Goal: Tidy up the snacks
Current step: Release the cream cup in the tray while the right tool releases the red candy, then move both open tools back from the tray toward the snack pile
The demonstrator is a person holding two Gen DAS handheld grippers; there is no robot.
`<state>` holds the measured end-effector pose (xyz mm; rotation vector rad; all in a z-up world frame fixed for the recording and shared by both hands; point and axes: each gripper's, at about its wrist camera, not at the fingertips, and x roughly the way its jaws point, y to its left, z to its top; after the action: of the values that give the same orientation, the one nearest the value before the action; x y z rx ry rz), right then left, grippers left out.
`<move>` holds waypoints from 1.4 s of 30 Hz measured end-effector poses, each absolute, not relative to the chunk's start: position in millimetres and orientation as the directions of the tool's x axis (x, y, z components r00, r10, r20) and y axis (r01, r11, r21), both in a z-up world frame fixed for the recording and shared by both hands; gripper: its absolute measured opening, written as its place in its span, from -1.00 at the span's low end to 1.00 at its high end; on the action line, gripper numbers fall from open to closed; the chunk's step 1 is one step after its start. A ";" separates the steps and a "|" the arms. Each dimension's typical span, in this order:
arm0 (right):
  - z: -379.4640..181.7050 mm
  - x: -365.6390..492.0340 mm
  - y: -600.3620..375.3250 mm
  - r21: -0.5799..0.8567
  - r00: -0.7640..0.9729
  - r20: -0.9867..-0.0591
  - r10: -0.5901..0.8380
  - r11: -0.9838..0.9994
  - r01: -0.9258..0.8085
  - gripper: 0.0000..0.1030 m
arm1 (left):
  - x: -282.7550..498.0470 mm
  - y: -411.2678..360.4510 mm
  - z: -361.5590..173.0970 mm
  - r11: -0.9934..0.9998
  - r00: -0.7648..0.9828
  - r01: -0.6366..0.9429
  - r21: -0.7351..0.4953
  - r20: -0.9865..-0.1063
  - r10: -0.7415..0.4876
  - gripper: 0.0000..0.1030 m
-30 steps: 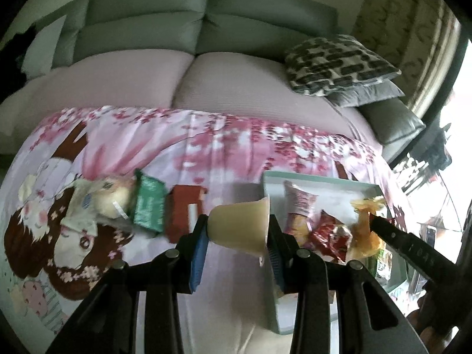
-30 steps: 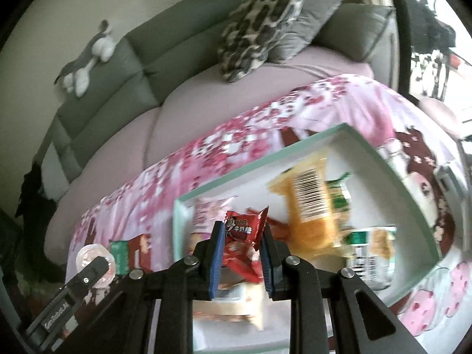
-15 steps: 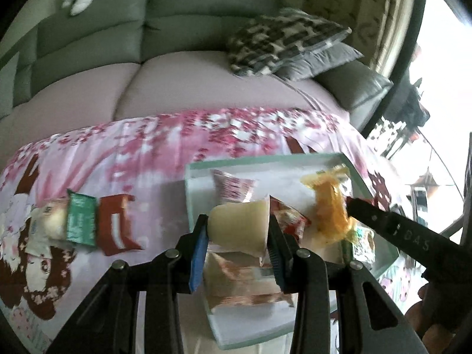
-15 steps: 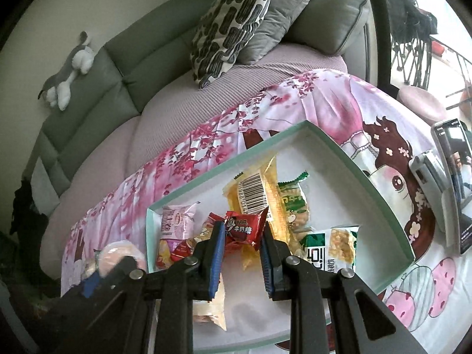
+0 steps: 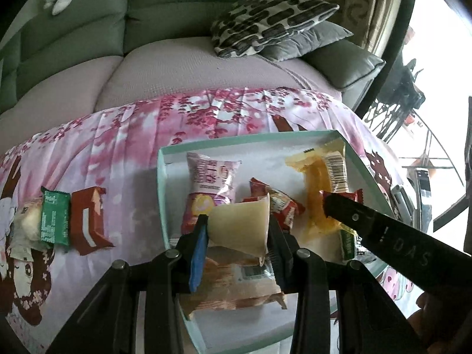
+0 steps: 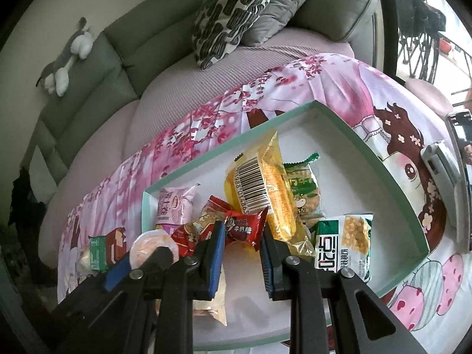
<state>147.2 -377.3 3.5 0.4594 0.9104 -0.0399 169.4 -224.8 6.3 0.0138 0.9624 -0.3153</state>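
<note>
A pale yellow jelly cup lies sideways between the blue pads of my left gripper, which is shut on it above the mint-rimmed white tray. My right gripper is shut on a small red candy wrapper over the same tray. In the tray lie a pink packet, red wrappers, a yellow corn pack, a green biscuit pack and a green-and-white packet. The right gripper's finger crosses the left wrist view.
On the pink blossom cloth left of the tray lie a red pack, a green bar and a wrapped bun. Behind stands a grey-and-mauve sofa with patterned cushions. A phone rests right of the tray.
My left gripper has carried the jelly cup rightward from over the cloth to above the tray's near-left part. My right gripper stays over the tray with the red wrapper.
</note>
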 end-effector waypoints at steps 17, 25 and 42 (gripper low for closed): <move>3.5 149.2 -371.4 0.365 0.607 -0.777 0.169 0.906 0.214 -0.49 | 169.5 -226.8 7.3 0.953 0.520 0.274 -0.129 -0.814 -0.260 -0.10; 3.5 149.5 -370.5 0.357 0.605 -0.780 0.162 0.909 0.217 -0.48 | 170.9 -216.8 10.7 0.959 0.520 0.242 -0.146 -0.815 -0.255 -0.02; 1.0 150.7 -365.5 0.297 0.577 -0.808 0.119 0.928 0.224 -0.43 | 181.3 -162.1 10.3 0.987 0.532 0.018 -0.161 -0.834 -0.146 0.34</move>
<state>150.7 -365.5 1.0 0.3919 0.9604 -0.0634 181.3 -162.1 10.3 -0.1389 1.0058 -0.0983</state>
